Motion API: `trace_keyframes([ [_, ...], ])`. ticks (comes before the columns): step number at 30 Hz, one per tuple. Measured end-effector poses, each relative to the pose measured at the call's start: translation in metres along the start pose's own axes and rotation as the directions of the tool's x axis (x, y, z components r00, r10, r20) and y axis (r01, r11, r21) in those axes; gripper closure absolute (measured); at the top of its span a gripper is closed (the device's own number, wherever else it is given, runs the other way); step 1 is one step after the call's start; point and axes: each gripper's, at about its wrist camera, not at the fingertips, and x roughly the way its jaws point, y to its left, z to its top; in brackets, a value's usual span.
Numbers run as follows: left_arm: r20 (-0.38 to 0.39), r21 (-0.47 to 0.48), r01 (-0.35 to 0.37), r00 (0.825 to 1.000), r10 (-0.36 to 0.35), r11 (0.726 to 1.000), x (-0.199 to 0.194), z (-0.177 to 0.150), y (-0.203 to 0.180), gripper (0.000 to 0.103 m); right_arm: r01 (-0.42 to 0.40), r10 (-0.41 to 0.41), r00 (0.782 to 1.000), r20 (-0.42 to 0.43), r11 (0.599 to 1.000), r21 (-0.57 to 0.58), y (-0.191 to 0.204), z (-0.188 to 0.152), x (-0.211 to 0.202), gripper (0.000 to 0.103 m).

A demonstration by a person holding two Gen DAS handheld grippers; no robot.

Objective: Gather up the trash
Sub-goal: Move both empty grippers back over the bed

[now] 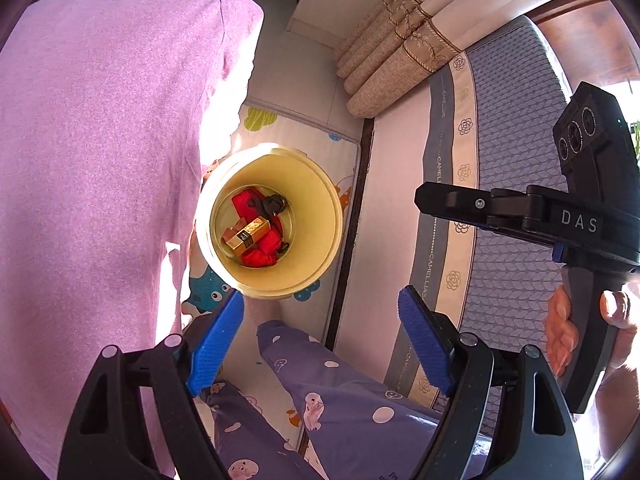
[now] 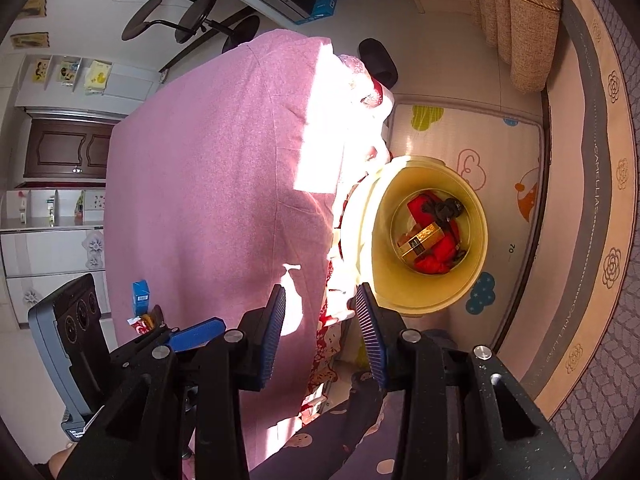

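Bin (image 1: 269, 224) standing on play mat (image 1: 320, 152), between cloth-covered table (image 1: 100, 160) at left and bed (image 1: 500, 160) at right. Box (image 1: 246, 236) lying in bin on top of wrappers (image 1: 264, 252). Curtain (image 1: 400, 52) hanging behind bed edge. Small carton (image 2: 141, 298) sitting on table near left edge. Chair (image 2: 188, 20) standing behind table.

Home bedroom, mattress (image 1: 508, 128) (quilted), curtains (image 1: 404, 44), cartoon play mat (image 2: 516, 168)
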Motion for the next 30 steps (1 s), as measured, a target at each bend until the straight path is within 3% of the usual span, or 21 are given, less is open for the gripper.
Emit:
trace_keyframes([
  [13, 0.111, -0.118, -0.003, 0.994, 0.016, 0.993, -0.054, -0.043, 0.057, 0.024, -0.020, 0.010, 0.998, -0.063, 0.986, -0.167, 0.095, -0.018, 0.032, 0.065],
  [20, 0.153, -0.208, -0.021, 0.987, 0.053, 0.978, -0.087, -0.091, 0.112, 0.024, -0.056, 0.026, 0.992, -0.120, 0.964, -0.261, 0.164, -0.048, 0.066, 0.065],
  [30, 0.204, -0.352, -0.042, 0.971, 0.121, 0.935, -0.134, -0.170, 0.203, 0.024, -0.104, 0.027, 0.977, -0.211, 0.925, -0.365, 0.259, -0.109, 0.124, 0.065],
])
